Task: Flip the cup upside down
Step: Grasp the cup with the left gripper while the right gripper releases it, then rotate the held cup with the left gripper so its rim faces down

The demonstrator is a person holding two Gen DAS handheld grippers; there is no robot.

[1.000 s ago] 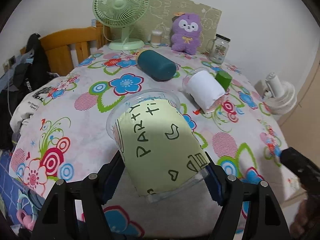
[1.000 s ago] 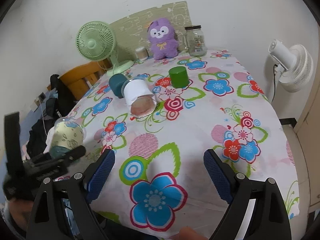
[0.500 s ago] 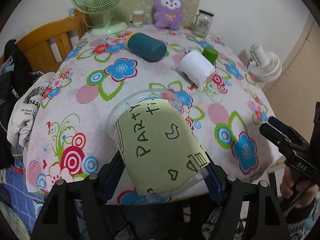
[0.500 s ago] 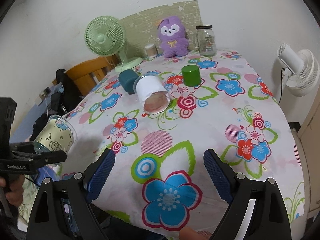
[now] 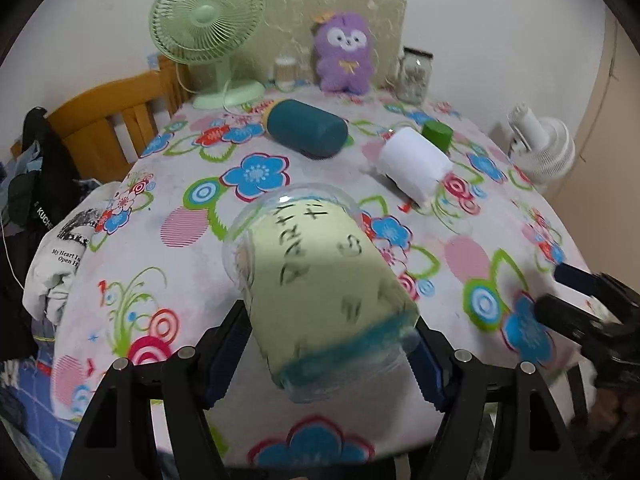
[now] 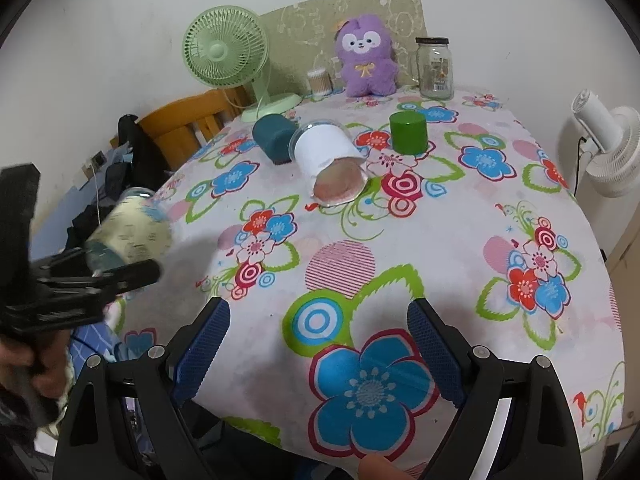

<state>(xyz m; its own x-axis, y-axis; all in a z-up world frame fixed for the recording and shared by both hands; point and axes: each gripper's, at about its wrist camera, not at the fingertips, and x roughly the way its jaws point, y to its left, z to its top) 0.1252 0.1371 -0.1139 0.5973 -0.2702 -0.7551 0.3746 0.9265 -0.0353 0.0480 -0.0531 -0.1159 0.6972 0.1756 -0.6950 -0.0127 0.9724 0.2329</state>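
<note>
My left gripper (image 5: 328, 344) is shut on a clear plastic cup with a pale green "PARTY" sleeve (image 5: 320, 280), gripping near its base. The cup is held in the air over the near left part of the flowered table (image 5: 168, 280), its rim pointing away and tilted. In the right wrist view the same cup (image 6: 128, 232) hangs at the left table edge in the left gripper (image 6: 100, 276). My right gripper (image 6: 320, 344) is open and empty above the table's near edge. It shows at the right of the left wrist view (image 5: 592, 304).
On the table lie a white cup on its side (image 6: 328, 160) and a teal cup on its side (image 6: 276, 138). A green cup (image 6: 408, 133) stands upside down. A green fan (image 6: 224, 52), purple plush (image 6: 366, 60) and glass jar (image 6: 434, 68) line the back. A wooden chair (image 5: 108, 128) stands at left.
My left gripper has swung the cup back towards the table and rotated it; the cup is blurred with motion. The right gripper has shifted slightly but stays open.
</note>
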